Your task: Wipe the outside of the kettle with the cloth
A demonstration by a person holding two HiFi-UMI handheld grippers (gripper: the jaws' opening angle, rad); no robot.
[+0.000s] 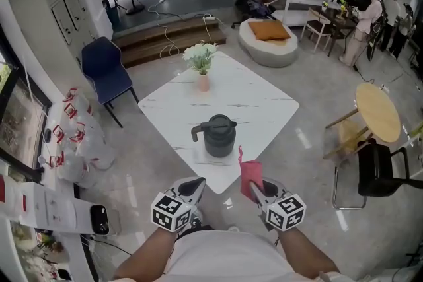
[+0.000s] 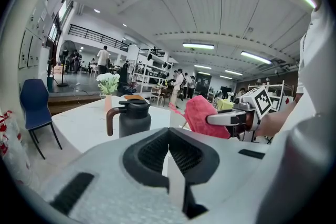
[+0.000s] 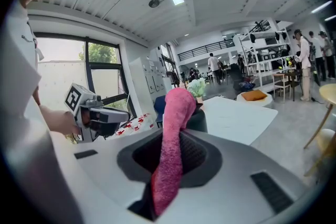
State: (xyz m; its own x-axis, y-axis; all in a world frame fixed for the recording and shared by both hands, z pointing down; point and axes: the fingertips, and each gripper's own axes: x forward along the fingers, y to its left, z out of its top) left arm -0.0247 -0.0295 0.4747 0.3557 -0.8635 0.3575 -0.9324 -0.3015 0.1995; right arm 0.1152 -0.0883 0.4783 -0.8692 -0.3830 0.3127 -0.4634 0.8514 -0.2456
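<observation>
A dark grey kettle (image 1: 219, 135) with a brown handle on its left stands near the front corner of the white marble table (image 1: 258, 102). It shows again in the left gripper view as the kettle (image 2: 129, 118). My right gripper (image 1: 254, 187) is shut on a pink cloth (image 1: 250, 176), which sticks up between its jaws just short of the table corner. In the right gripper view the cloth (image 3: 172, 149) hides most of the kettle behind it. My left gripper (image 1: 195, 188) is shut and holds nothing. Both grippers hang in front of the table, apart from the kettle.
A pink vase with white flowers (image 1: 200, 64) stands at the table's far side. A blue chair (image 1: 106, 69) is at the left, a black chair (image 1: 380, 172) and a round wooden table (image 1: 378, 112) at the right. White bags (image 1: 79, 142) lie on the floor.
</observation>
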